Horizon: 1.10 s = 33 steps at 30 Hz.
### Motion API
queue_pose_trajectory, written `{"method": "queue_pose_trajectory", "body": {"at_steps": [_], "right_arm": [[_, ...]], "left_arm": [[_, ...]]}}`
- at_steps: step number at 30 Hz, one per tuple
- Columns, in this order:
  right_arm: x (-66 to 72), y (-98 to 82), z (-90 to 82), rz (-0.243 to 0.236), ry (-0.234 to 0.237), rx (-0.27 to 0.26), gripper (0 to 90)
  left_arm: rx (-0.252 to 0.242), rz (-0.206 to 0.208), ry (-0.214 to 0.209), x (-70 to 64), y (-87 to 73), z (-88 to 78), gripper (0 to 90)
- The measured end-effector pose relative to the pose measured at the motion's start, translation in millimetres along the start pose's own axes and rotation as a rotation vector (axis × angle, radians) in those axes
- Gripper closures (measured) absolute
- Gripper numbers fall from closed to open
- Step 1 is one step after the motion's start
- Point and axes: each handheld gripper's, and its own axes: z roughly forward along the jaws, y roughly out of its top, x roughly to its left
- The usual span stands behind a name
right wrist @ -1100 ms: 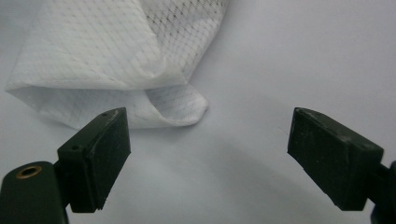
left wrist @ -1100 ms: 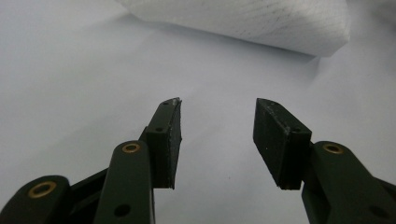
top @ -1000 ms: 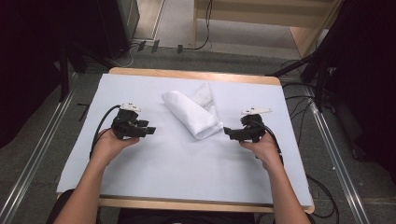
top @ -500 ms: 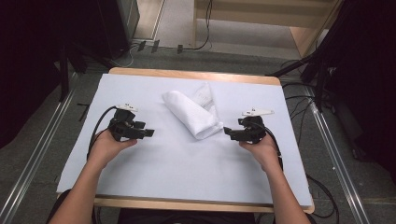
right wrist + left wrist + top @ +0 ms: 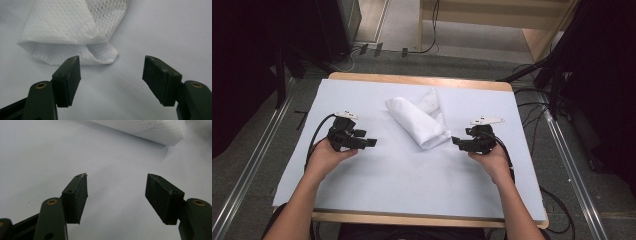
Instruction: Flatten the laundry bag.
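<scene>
A person sits at a table (image 5: 362,212) covered by a white sheet (image 5: 402,180), both forearms reaching in from the near edge. Each hand holds a black two-jaw gripper, and the two point toward each other across the middle of the sheet.

The left hand (image 5: 328,156) rests low on the sheet, wrist nearly straight, forearm angled in from the lower left. Its left gripper (image 5: 371,143) points to the right, toward the cloth. In the left gripper view the jaws stand wide apart with only bare sheet between them; they have just been opening. A black cable loops from this gripper back past the wrist.

The right hand (image 5: 490,159) mirrors it, forearm coming up from the lower right, hand resting near the sheet. The right gripper (image 5: 455,142) points left, its tip just beside the cloth's near end. Its jaws are also spread wide and hold nothing, though they have just closed a little.

The cloth (image 5: 418,123), a white mesh-textured piece folded into a loose roll, lies between the two grippers and slightly farther from the person, slanting from upper left to lower right. In the right gripper view its folded end (image 5: 75,37) lies just beyond the jaw tips, not touching them. In the left gripper view its edge (image 5: 150,130) lies farther off at the top.
</scene>
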Motion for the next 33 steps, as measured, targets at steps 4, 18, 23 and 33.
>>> {"method": "queue_pose_trajectory", "body": {"at_steps": [4,18,23,33], "right_arm": [[-0.7,0.1,0.8,0.002,0.016,0.009,36.3],[-3.3,3.1,0.6,0.008,0.031,0.011,44.5],[-6.2,11.9,1.5,0.025,0.015,0.001,49.3],[-9.1,28.7,11.2,0.043,0.005,0.016,53.0]], "left_arm": [[-0.001,-0.002,0.003,1.6,-0.7,-0.1,34.6],[0.004,-0.001,0.011,1.0,-1.3,-2.1,34.6],[0.002,-0.013,0.011,0.0,-3.2,-6.0,34.7],[-0.001,-0.025,0.029,0.1,-10.1,-13.2,34.8]]}}
